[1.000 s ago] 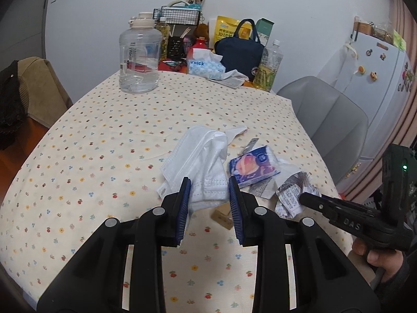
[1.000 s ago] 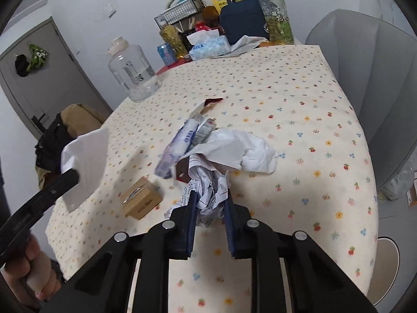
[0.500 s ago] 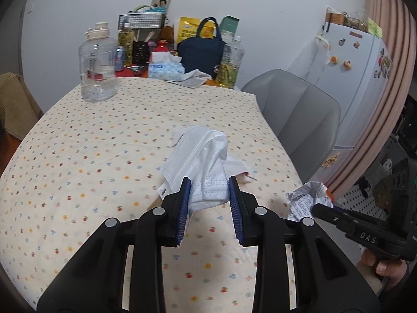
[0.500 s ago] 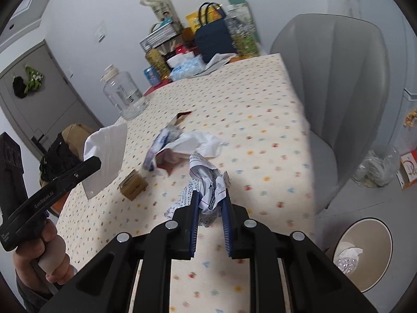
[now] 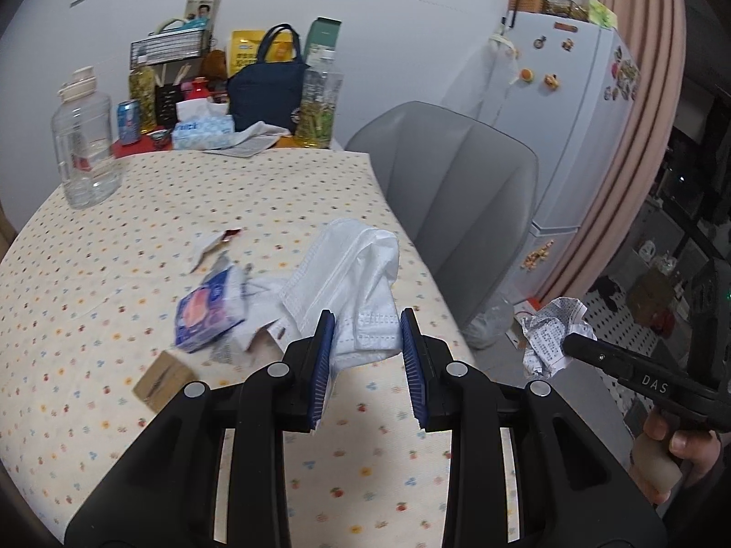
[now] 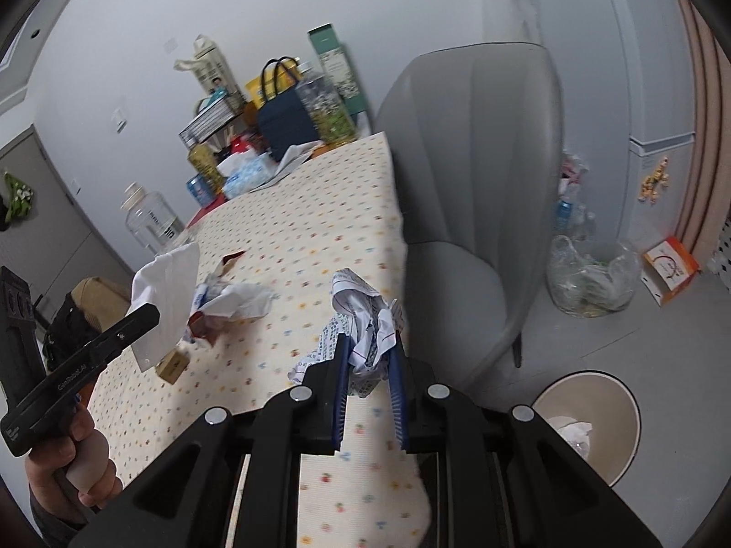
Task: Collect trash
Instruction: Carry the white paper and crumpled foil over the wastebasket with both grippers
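Since a second ago you are swinging both grippers off toward the table's right edge, and the gray chair (image 5: 461, 210), white fridge (image 5: 580, 128) and a round bin (image 6: 589, 424) on the floor are coming into view. The table (image 5: 137, 210) with its dotted cloth is lying under your left gripper (image 5: 368, 356), which is clenching a white face mask (image 5: 352, 283) between its blue pads, lifted clear of the cloth. Your right gripper (image 6: 369, 388) is gripping a crumpled printed receipt (image 6: 365, 319), and in the left wrist view that receipt (image 5: 555, 338) is hanging out past the table edge, over the floor. The bin is sitting beside the chair with some white scrap already inside. Remaining litter is lying on the cloth near the middle: a blue-and-pink snack wrapper (image 5: 205, 306), a crumpled white paper (image 6: 237, 299) touching it, a small brown cardboard box (image 5: 162, 381) just beside, and a torn red-tipped sachet (image 5: 214, 246) a little farther back. A clear plastic jug (image 5: 84, 155) is standing at the far left.
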Action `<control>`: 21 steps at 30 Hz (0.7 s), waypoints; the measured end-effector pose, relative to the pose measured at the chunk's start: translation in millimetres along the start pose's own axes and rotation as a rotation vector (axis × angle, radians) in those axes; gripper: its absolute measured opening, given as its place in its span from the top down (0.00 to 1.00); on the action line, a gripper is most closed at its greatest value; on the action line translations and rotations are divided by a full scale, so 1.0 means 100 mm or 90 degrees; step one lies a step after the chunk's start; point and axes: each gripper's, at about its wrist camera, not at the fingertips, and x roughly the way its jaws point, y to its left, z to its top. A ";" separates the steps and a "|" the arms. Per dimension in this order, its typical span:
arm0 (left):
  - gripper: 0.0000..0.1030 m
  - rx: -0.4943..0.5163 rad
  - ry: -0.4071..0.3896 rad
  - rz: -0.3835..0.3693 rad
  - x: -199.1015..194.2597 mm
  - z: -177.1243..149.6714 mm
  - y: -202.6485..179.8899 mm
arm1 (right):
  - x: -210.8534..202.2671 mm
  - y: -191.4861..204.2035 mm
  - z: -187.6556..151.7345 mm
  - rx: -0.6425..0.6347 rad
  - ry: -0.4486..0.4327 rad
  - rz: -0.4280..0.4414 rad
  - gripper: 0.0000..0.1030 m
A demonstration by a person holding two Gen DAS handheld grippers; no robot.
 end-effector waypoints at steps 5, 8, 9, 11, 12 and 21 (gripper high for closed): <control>0.72 0.022 0.009 -0.020 0.13 0.03 -0.23 | -0.12 -0.36 -0.01 0.022 -0.008 -0.041 0.84; 0.72 0.038 0.017 -0.030 0.22 0.03 -0.38 | -0.16 -0.54 -0.05 0.034 -0.007 -0.063 0.84; 0.72 0.042 0.019 -0.033 0.24 0.03 -0.43 | -0.18 -0.64 -0.07 0.043 -0.006 -0.072 0.84; 0.72 0.051 0.026 -0.041 0.31 0.03 -0.54 | -0.19 -0.78 -0.10 0.059 -0.005 -0.087 0.83; 0.71 0.055 0.029 -0.044 0.34 0.03 -0.58 | -0.20 -0.84 -0.11 0.067 -0.005 -0.095 0.83; 0.72 0.102 0.064 -0.073 0.67 0.01 -1.06 | -0.22 -1.38 -0.19 0.123 -0.006 -0.138 0.83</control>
